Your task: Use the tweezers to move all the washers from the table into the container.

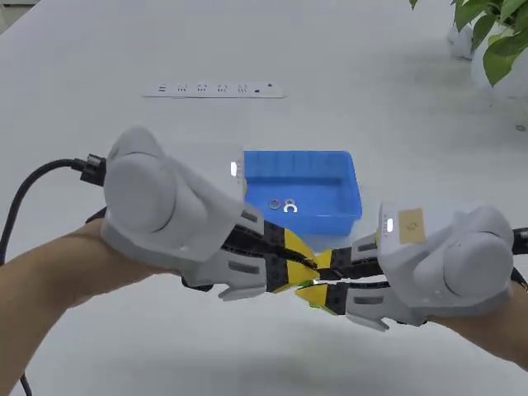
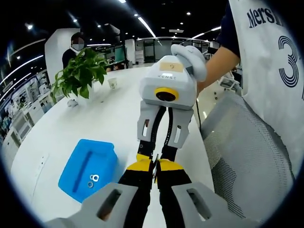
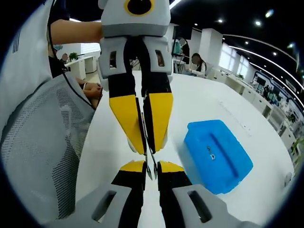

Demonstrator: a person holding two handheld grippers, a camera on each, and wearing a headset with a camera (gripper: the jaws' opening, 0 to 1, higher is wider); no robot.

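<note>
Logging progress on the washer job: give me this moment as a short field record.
container: blue, open-topped, beyond the grippers
washers: two lying inside the container
tweezers: clamped between both grippers' tips
left gripper: shut on tweezers
right gripper: shut on tweezers, facing the left
table: white, power strip farther back

washers [image 1: 289,207]: 2, it seems, tiny here | container [image 1: 345,200]: 1 | tweezers [image 3: 150,164]: 1 | power strip [image 1: 214,89]: 1 | plant [image 1: 495,37]: 1

Blue rectangular container [image 1: 330,221] sits open, with two silver washers [image 1: 289,207] lying flat, side by side, inside. Slim metal tweezers [image 3: 148,159] are held clamped near it.
</note>
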